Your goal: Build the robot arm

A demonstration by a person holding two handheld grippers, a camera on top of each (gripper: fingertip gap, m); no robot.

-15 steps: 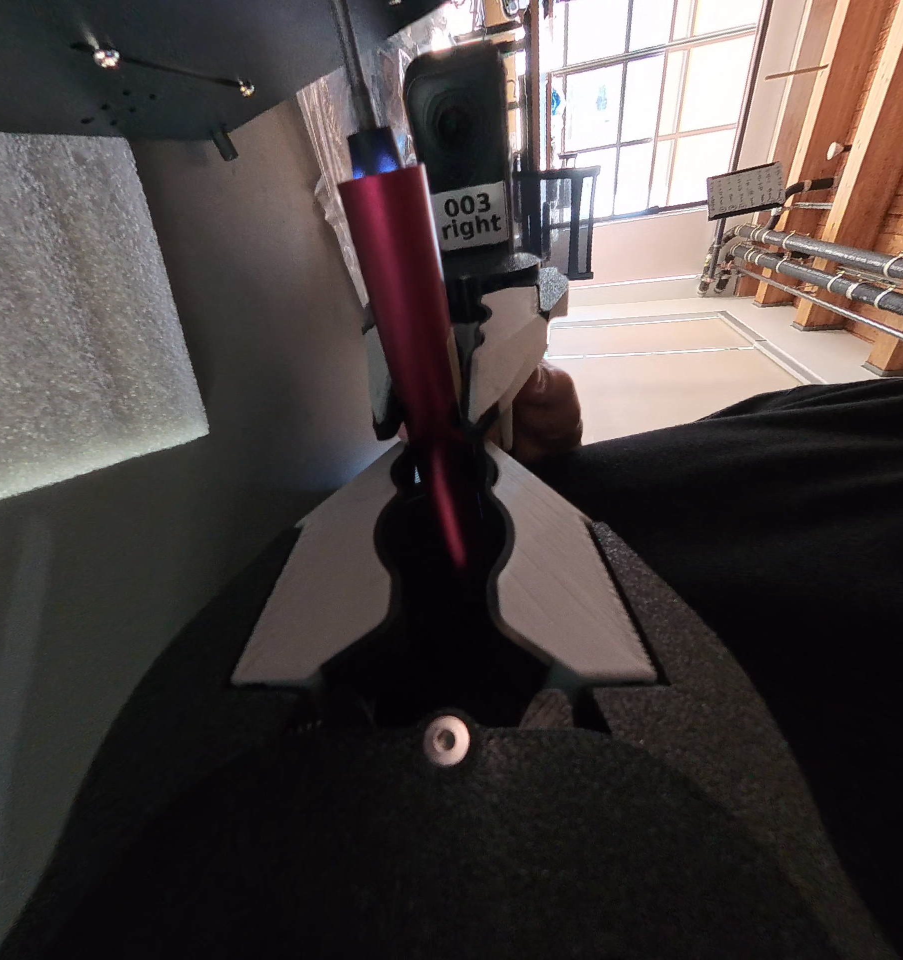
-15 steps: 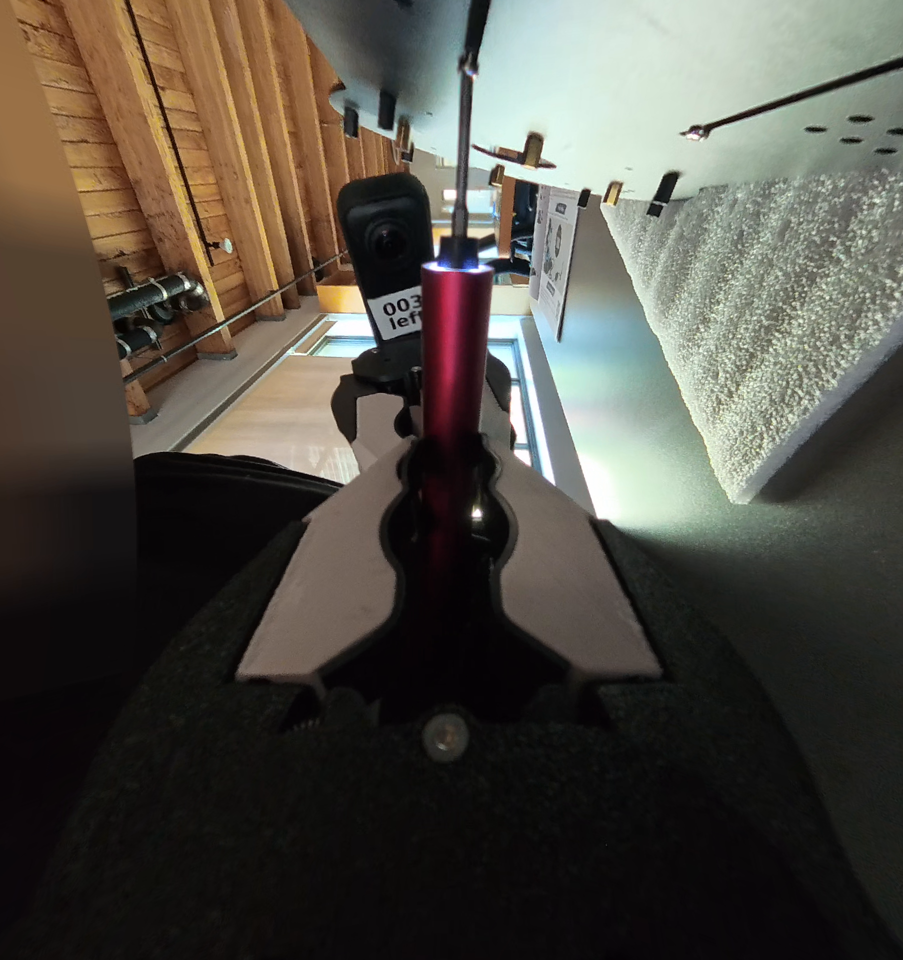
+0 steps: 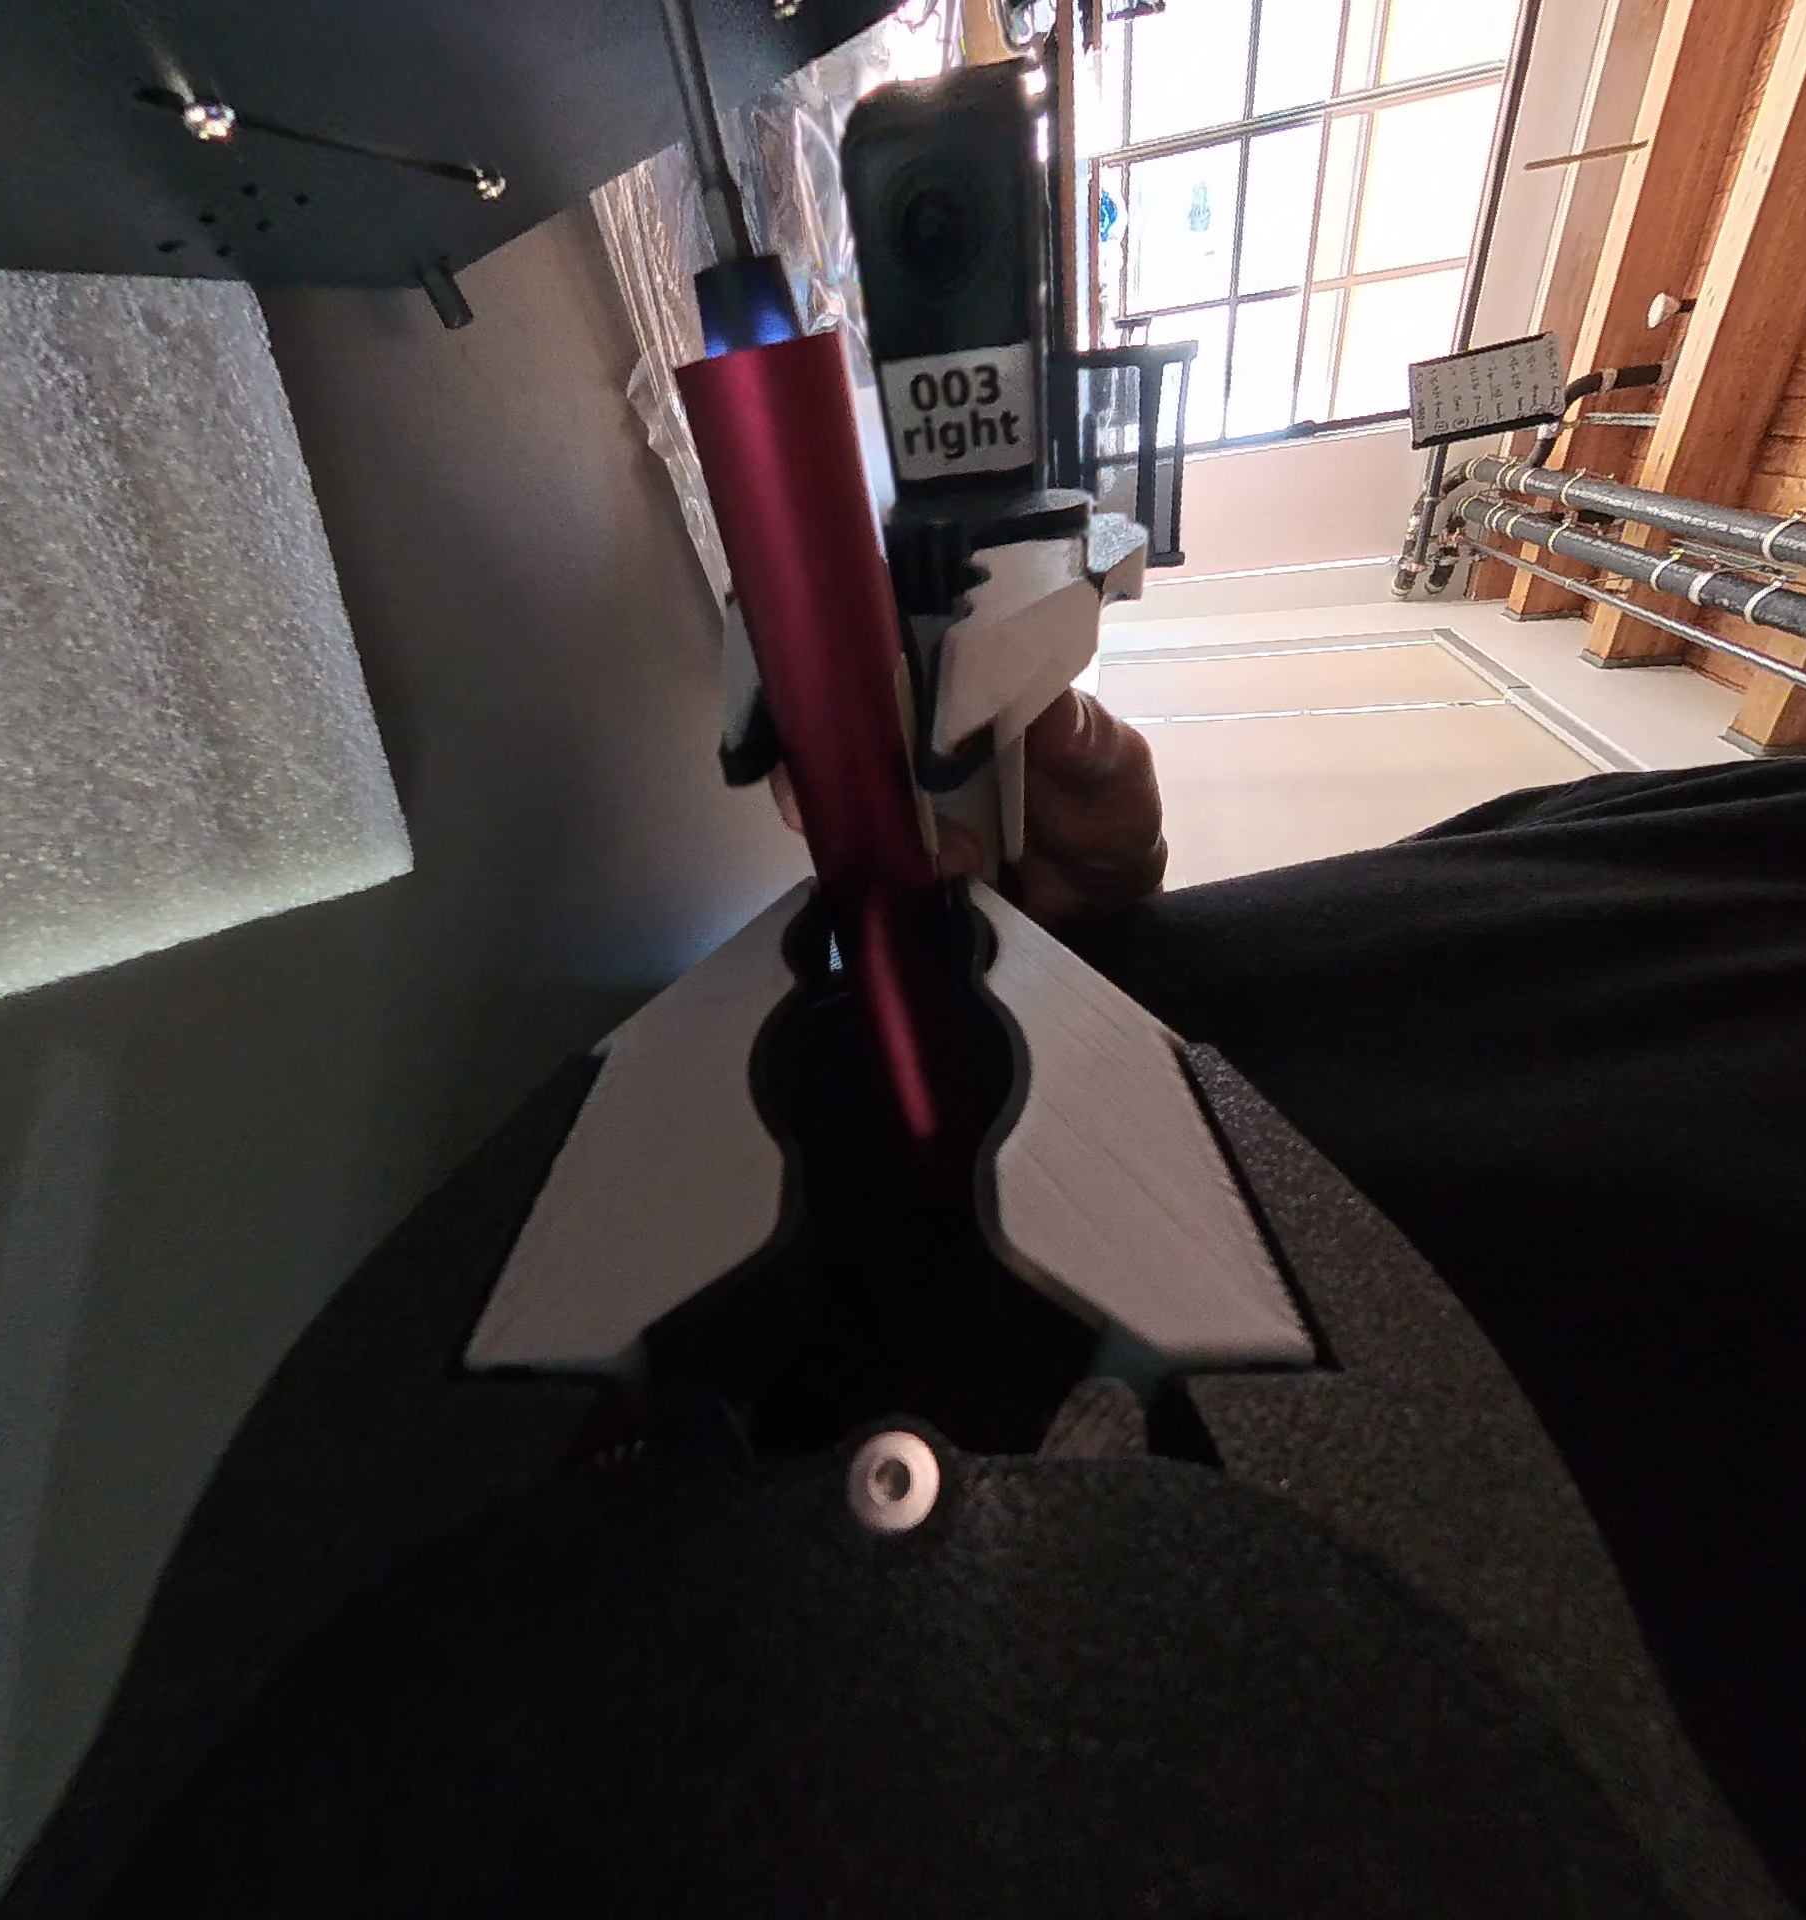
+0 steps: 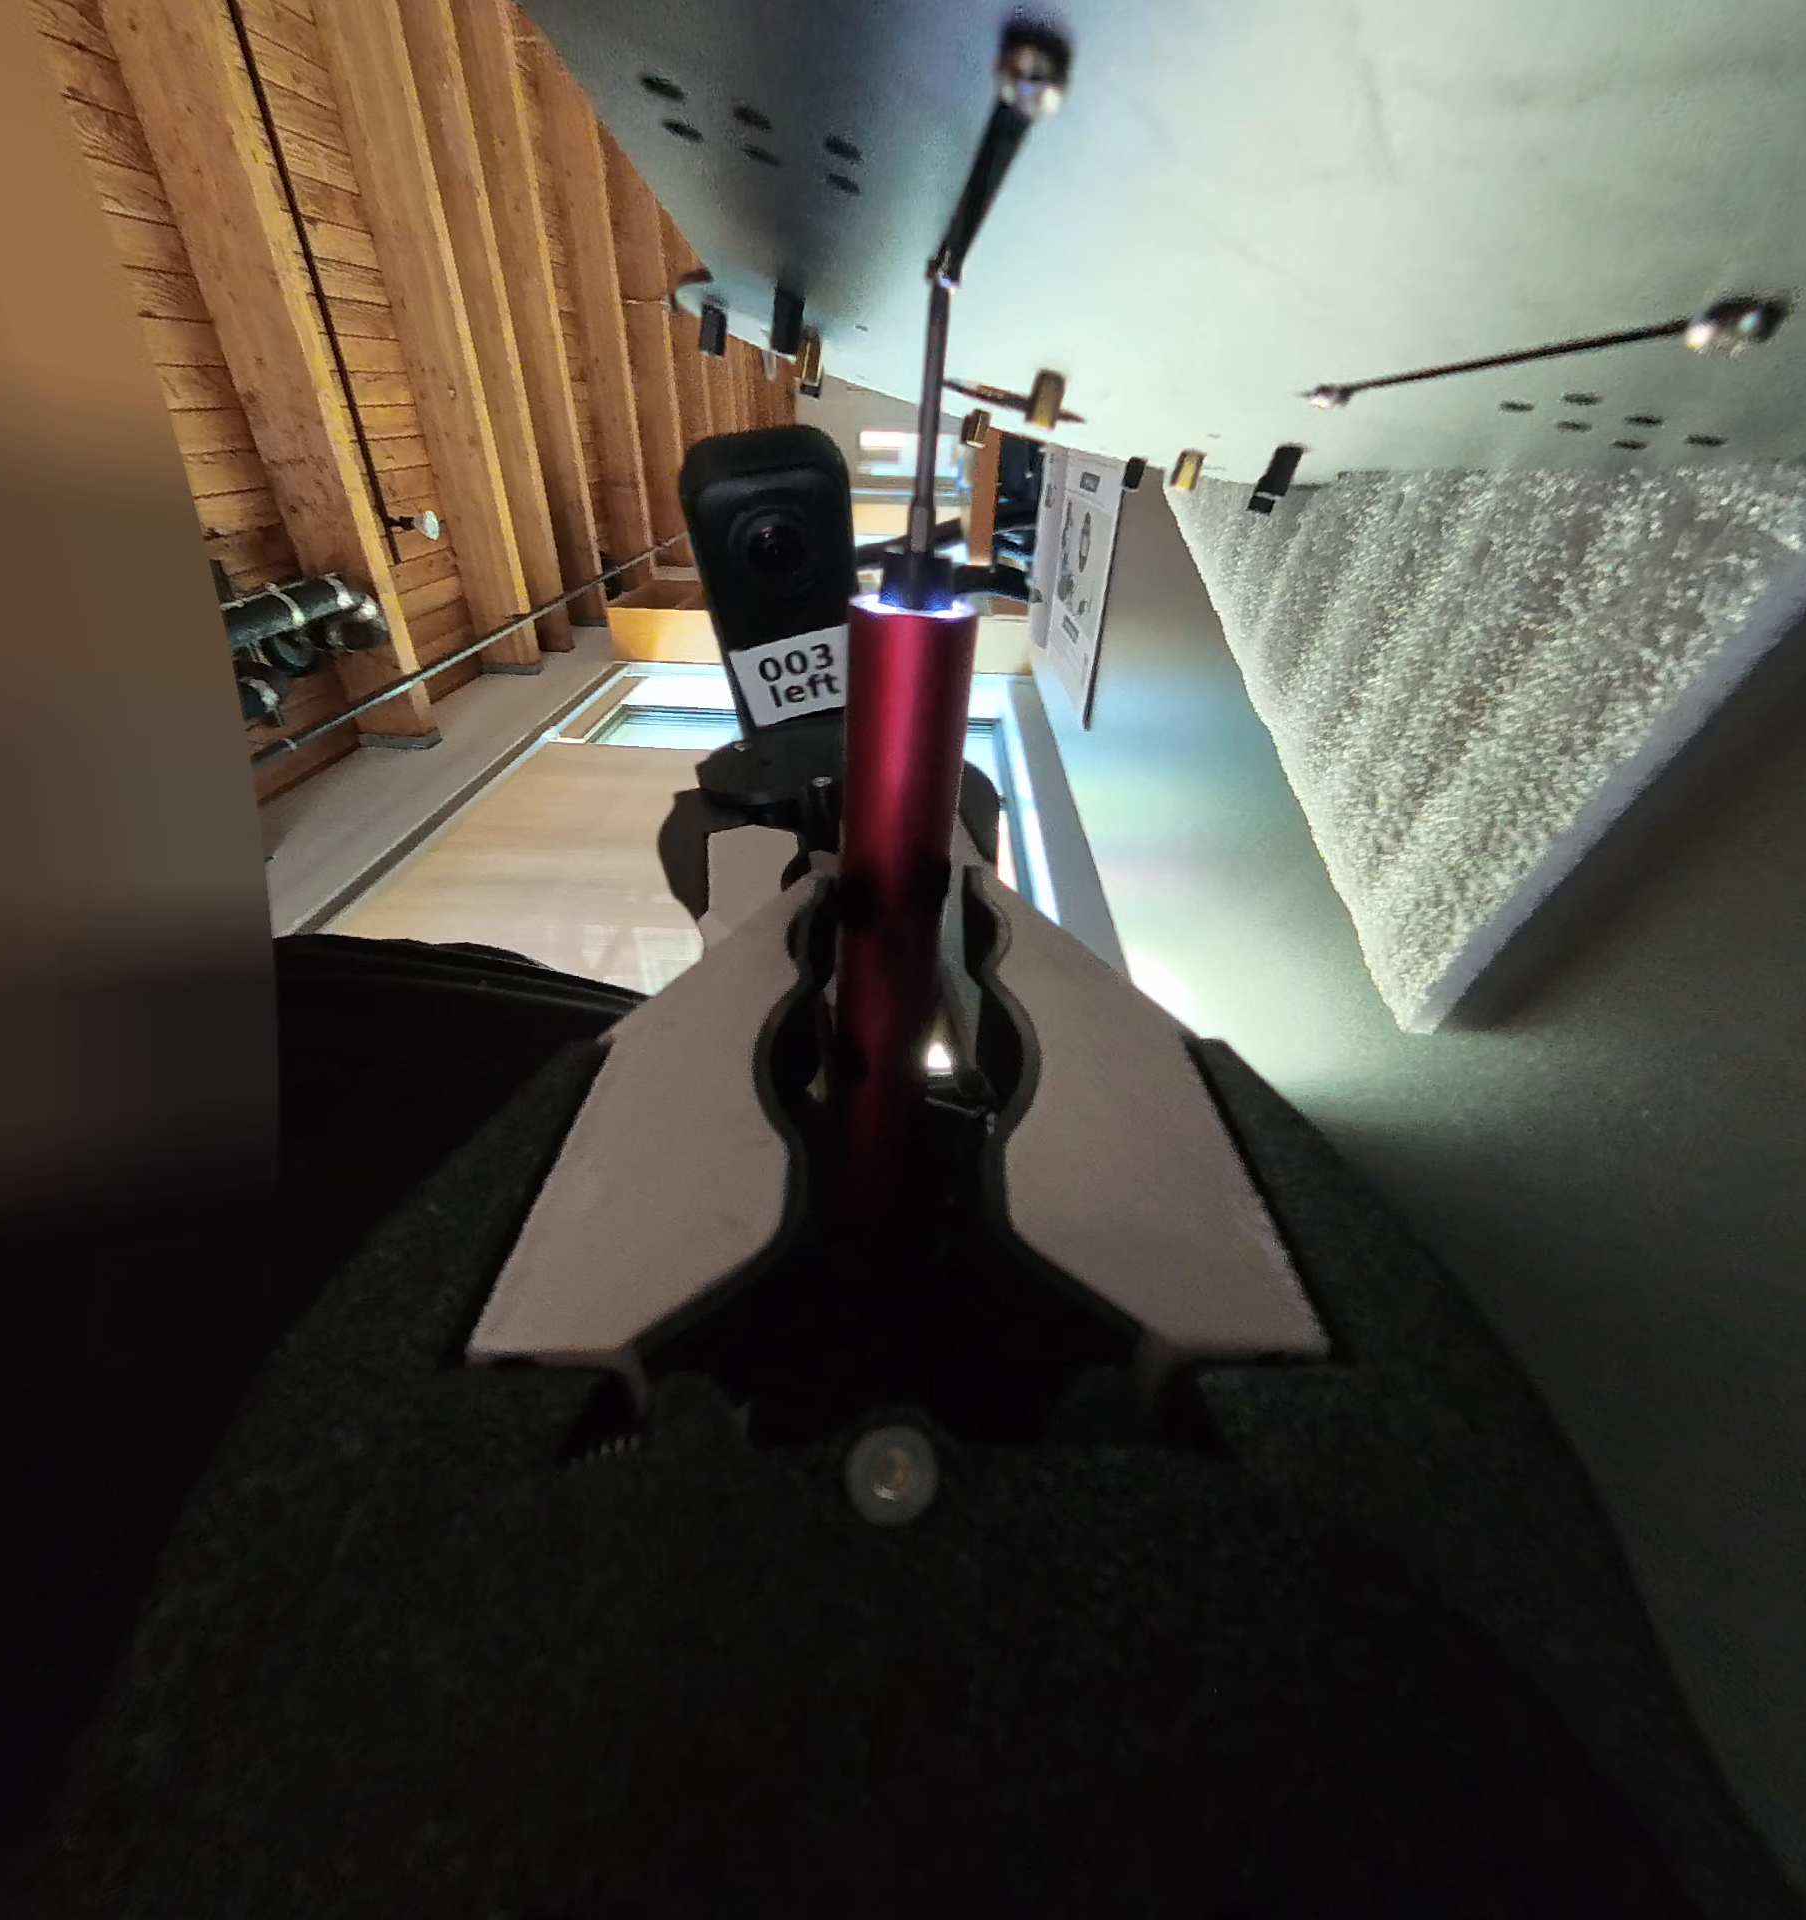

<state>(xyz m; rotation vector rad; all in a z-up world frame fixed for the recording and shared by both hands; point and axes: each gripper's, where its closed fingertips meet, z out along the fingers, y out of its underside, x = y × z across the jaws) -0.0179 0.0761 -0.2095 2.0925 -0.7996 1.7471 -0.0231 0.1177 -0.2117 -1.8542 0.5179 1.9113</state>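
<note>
Your left gripper [image 3: 878, 914] is closed around the lower body of the red screwdriver [image 3: 805, 582], with the barrel filling the gap at the fingertips.

In the left wrist view, a white foam block [image 3: 130, 623] lies on the grey surface at the far left. Above it is the dark panel [image 3: 359, 62], studded with small fasteners. At centre, the screwdriver's thin bit [image 3: 707, 135] reaches up to that panel. Just behind the barrel is your right gripper [image 4: 904, 894], with your hand [image 3: 1086, 800] on its handle. A black sleeve [image 3: 1501, 1039] fills the right side, and insulated pipes [image 3: 1657, 540] run along the timber wall beyond it.

In the right wrist view, your right gripper is clamped on the same red barrel, with both pads pressed against its sides. The left gripper sits just past it, so both grippers hold one tool close together. A light glows at the barrel's front end.

The bit tip touches the panel, but I cannot tell whether it sits in a fastener head. In the left wrist view the barrel leans slightly left. My judgement is that you should hold both grips even, so the shaft stands square to the panel and does not skate across it.
</note>
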